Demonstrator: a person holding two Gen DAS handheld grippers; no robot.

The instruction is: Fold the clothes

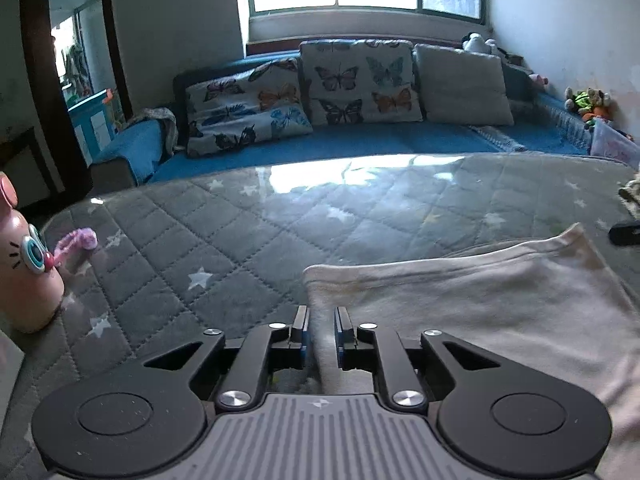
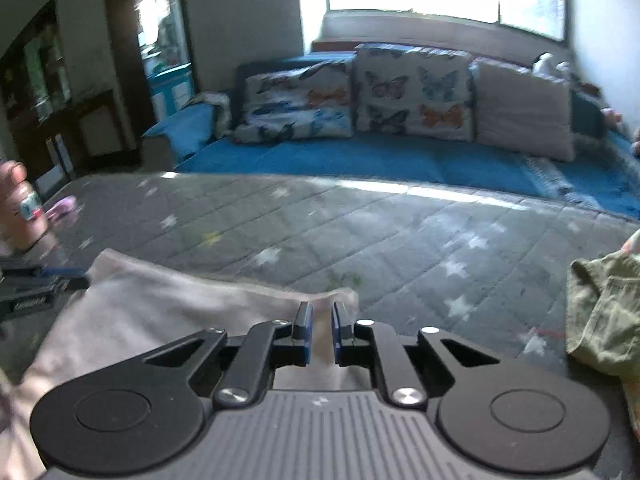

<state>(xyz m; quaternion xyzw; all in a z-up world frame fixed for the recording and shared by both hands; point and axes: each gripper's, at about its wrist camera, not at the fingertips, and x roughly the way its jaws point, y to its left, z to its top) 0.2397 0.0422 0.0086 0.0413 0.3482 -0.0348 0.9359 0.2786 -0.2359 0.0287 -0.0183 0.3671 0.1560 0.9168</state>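
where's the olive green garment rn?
Right wrist view, far right edge: the olive green garment lies crumpled on the quilted star cover, apart from the white garment.

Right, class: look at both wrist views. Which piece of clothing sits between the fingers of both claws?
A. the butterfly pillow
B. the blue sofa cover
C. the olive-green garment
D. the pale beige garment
D: the pale beige garment runs between the narrowly parted fingers of the left claw and the right claw, while the olive-green garment lies apart at the right edge of the quilted surface.
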